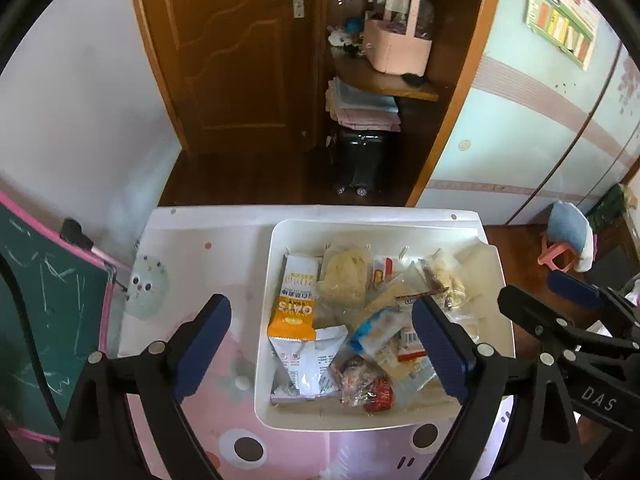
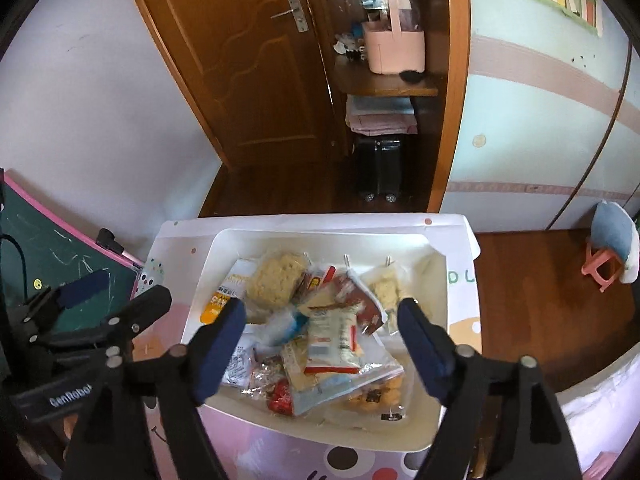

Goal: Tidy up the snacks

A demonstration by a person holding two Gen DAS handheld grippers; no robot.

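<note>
The snacks (image 1: pixel 360 320) lie piled in a white bin (image 1: pixel 384 420) on the table's (image 1: pixel 192 248) right half. Bare tabletop lies at 9 o'clock. Left gripper (image 1: pixel 322 344) and right gripper (image 2: pixel 320 344) hover above, fingers wide, empty.

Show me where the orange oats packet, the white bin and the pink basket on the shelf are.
orange oats packet (image 1: pixel 291 316): left wrist view, its orange lower half.
white bin (image 1: pixel 262 360): left wrist view, its left wall.
pink basket (image 2: pixel 396 50): right wrist view, its front side.

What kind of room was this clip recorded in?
Likely a child's bedroom at home: a cartoon-print table holding the snack bin, a small chalkboard, a pastel wardrobe and a wooden door.
</note>
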